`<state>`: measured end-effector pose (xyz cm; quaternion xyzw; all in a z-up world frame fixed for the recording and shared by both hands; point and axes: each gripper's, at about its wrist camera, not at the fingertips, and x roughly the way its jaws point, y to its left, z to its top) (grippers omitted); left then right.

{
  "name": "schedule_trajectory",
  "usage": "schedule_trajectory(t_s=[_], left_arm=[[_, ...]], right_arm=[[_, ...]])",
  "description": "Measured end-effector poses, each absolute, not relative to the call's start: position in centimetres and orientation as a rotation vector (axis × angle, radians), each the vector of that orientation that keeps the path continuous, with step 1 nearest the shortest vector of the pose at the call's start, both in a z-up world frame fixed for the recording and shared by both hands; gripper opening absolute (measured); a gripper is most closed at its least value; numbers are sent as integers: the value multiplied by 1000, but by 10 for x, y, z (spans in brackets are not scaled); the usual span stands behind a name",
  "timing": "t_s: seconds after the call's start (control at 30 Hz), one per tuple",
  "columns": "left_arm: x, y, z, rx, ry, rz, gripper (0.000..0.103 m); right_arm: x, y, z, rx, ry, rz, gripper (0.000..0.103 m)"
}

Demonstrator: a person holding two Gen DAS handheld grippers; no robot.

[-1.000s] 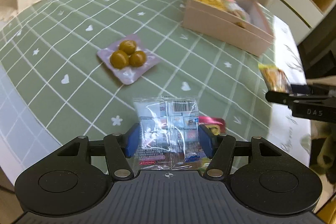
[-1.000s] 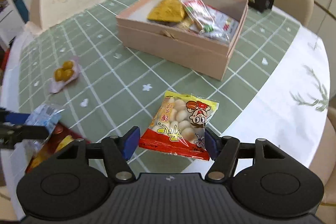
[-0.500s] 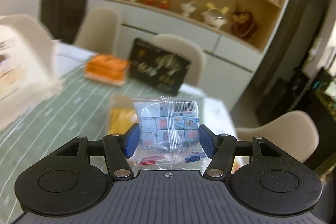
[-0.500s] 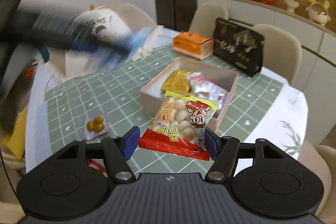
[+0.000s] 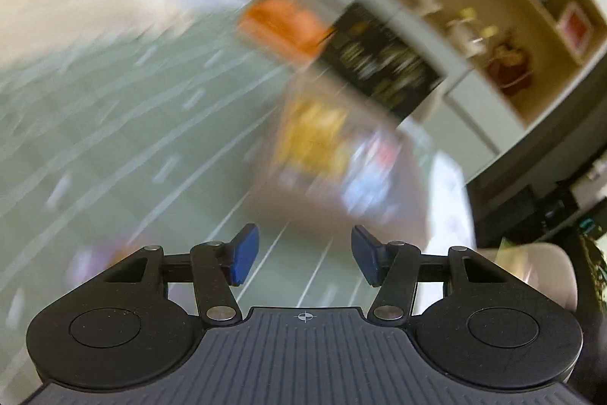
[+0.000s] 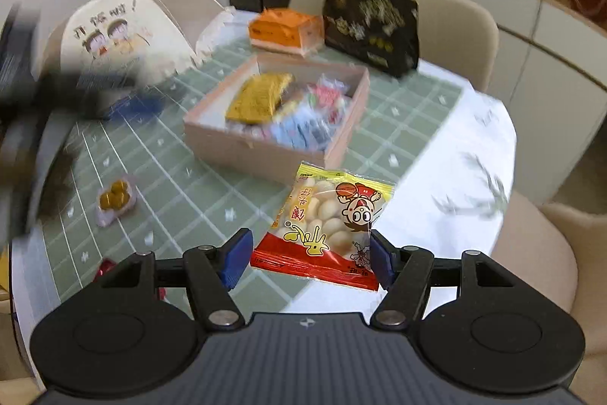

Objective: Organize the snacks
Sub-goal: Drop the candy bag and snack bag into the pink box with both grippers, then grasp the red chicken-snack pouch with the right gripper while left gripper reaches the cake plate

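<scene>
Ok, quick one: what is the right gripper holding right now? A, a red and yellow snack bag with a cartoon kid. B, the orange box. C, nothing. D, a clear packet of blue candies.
A: the right gripper is closed on the red and yellow snack bag with the cartoon kid, pinched between its blue pads above the table.

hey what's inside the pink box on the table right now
Inside the pink box: a yellow snack packet, a blue-and-white packet and a pink-red one, piled together. Anything beneath them is covered.
</scene>
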<state>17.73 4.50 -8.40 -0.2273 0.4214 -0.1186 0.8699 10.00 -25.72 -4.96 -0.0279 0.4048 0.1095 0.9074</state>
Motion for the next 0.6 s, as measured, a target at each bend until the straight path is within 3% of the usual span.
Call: schedule_trajectory(t_s=[0.17, 0.2, 0.23, 0.3, 0.4, 0.6], left_arm=[[111, 79, -107, -517, 962, -163, 60], [102, 84, -106, -514, 968, -136, 60], [97, 89, -107, -506, 974, -106, 60], [89, 99, -103, -488, 968, -48, 60], [76, 116, -101, -493, 950, 42, 60], [96, 126, -97, -476, 929, 76, 60]], right_arm=[[152, -227, -8, -87, 670, 292, 66], [170, -221, 0, -81, 640, 313, 69], [187, -216, 4, -77, 633, 322, 81], [225, -207, 3, -77, 678, 310, 90], [238, -199, -11, -76, 745, 288, 90], [162, -176, -83, -34, 949, 503, 90]])
